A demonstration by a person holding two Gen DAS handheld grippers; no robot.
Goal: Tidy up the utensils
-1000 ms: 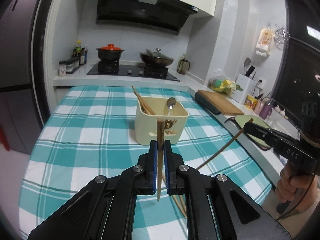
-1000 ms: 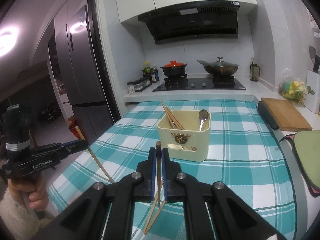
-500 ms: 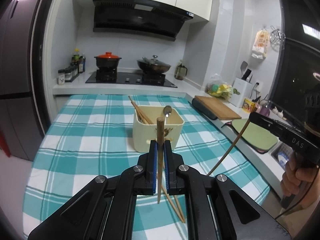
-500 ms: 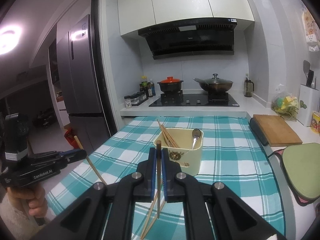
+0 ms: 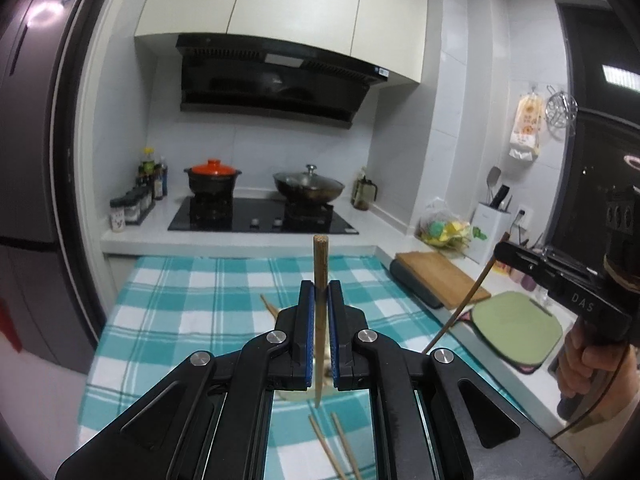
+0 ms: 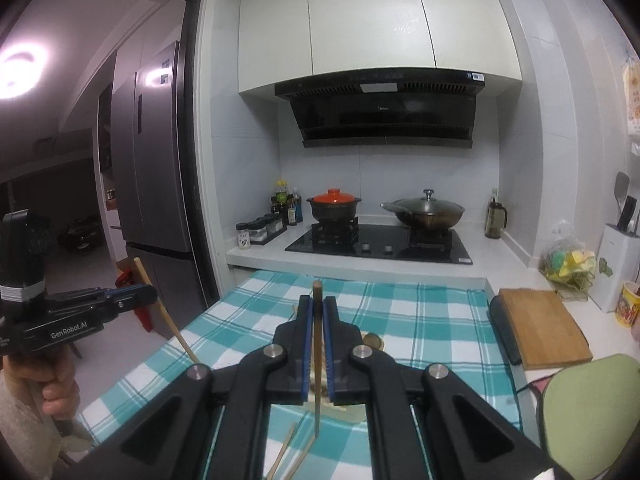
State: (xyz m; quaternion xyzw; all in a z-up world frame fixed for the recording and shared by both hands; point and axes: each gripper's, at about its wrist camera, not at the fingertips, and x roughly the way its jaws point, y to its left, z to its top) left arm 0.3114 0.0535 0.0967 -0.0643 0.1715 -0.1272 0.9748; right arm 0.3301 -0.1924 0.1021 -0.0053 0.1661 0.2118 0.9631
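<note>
Desk (image 5: 172, 320) covered by a teal-and-white checked cloth; it runs up to the white counter carrying the black glass hob (image 5: 260, 216). All places below are given relative to the desk.

Left gripper (image 5: 320, 292) is above the desk's near half, jaws clenched on a light wooden chopstick (image 5: 321, 264) that stands nearly upright between the blue pads, blunt end up, thin end hanging below them. In the right wrist view the same gripper shows at the desk's left edge, its chopstick slanting down toward the cloth.

Right gripper (image 6: 318, 304) is likewise above the desk's near half, jaws clenched on a darker wooden chopstick (image 6: 317, 292), also near upright. From the left wrist view it sits off the desk's right edge, chopstick slanting down.

Cream plastic utensil box (image 6: 374, 342): on the desk's middle, mostly hidden behind the jaws.

Two loose wooden chopsticks (image 5: 332, 446) lie on the cloth at the desk's near edge.
</note>
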